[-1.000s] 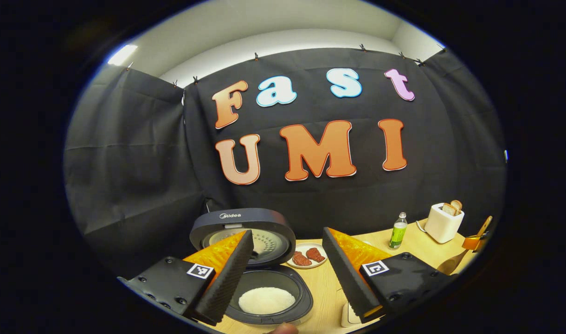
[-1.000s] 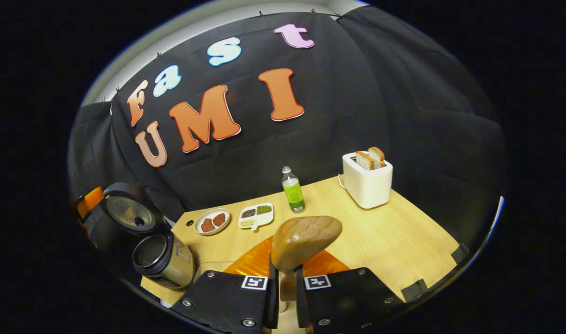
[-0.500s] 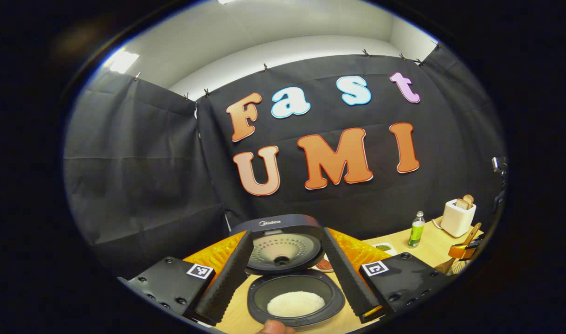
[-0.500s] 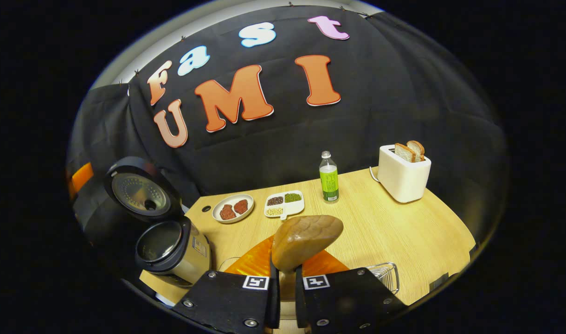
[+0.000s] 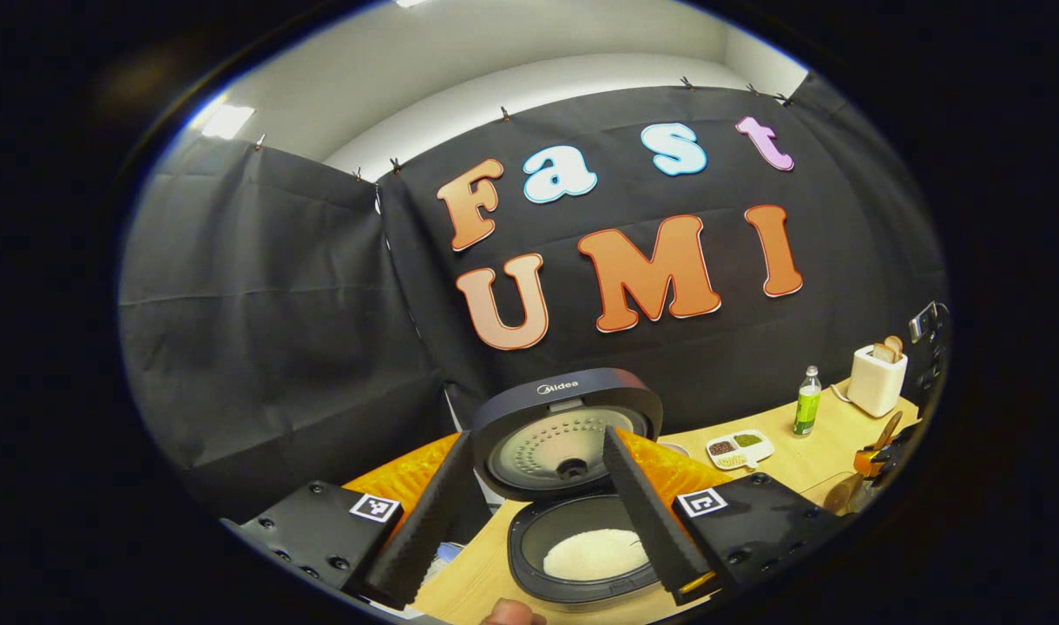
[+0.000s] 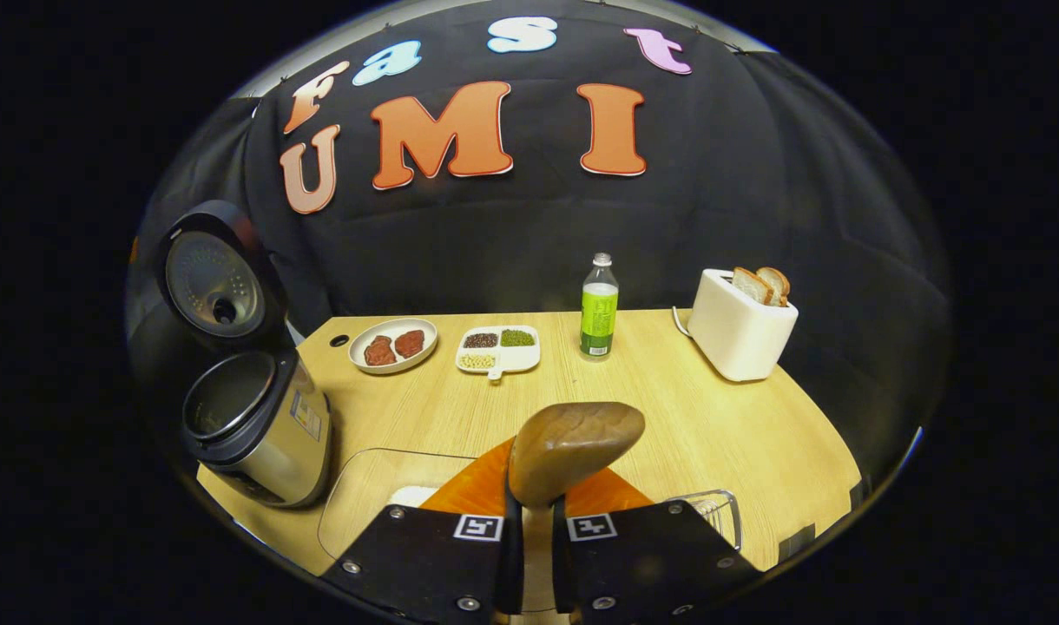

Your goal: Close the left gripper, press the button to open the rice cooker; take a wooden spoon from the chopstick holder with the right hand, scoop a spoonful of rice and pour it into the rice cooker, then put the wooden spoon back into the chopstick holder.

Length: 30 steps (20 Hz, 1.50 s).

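Now the rice cooker (image 6: 252,417) sits with its lid (image 5: 568,430) up and white rice (image 5: 595,554) in its pot. Above the cooker, the left gripper (image 5: 538,521) has its two fingers spread wide, holding nothing. To the right of the cooker, the right gripper (image 6: 529,538) squeezes the wooden spoon (image 6: 573,447) tight above the table (image 6: 668,417).

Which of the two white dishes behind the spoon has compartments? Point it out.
The divided dish, between the oval plate and the green bottle. It holds dark, green and pale grains in separate sections; the oval plate carries two reddish pieces.
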Tool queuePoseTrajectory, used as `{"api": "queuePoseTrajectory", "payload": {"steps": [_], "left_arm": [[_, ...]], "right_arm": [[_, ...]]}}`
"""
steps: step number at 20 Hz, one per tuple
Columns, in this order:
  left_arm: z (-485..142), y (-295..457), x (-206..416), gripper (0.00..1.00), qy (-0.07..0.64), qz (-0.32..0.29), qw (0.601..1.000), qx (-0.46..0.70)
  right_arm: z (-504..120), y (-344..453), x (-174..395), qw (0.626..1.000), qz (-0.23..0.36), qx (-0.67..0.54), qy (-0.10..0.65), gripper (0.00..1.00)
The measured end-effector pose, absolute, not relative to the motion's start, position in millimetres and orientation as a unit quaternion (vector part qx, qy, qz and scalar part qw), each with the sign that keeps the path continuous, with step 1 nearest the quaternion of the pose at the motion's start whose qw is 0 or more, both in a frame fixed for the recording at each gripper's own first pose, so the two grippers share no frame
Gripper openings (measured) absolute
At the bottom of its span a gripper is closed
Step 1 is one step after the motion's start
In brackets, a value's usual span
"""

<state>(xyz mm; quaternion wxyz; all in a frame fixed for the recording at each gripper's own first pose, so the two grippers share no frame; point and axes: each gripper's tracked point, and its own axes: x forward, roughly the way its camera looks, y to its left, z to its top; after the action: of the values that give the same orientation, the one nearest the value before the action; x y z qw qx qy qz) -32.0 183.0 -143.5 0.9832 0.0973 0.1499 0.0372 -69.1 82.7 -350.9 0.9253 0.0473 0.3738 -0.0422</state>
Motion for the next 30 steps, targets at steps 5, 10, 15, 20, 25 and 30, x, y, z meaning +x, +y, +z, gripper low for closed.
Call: {"api": "queuePoseTrajectory", "payload": {"steps": [5,10,15,20,25,30], "left_arm": [[-153,184,-24,1.0,0.16,0.029,0.982,0.096],[-162,184,-19,0.93,0.175,0.023,0.98,0.094],[-168,187,-15,0.93,0.181,0.018,0.978,0.1],[-174,189,-16,0.93,0.188,0.018,0.978,0.09],[-178,200,-16,1.0,0.194,0.024,0.977,0.086],[-181,210,-16,1.0,0.197,0.027,0.977,0.082]], "right_arm": [[-366,95,-83,0.934,-0.051,-0.029,0.353,0.11],[-388,98,-100,0.932,-0.056,-0.025,0.358,0.09],[-396,108,-103,0.928,-0.057,-0.016,0.368,0.08],[-398,118,-103,0.918,-0.062,0.049,0.389,0.08],[-394,145,-102,0.912,-0.04,0.084,0.399,0.08],[-394,172,-103,0.895,-0.026,0.144,0.422,0.08]]}}
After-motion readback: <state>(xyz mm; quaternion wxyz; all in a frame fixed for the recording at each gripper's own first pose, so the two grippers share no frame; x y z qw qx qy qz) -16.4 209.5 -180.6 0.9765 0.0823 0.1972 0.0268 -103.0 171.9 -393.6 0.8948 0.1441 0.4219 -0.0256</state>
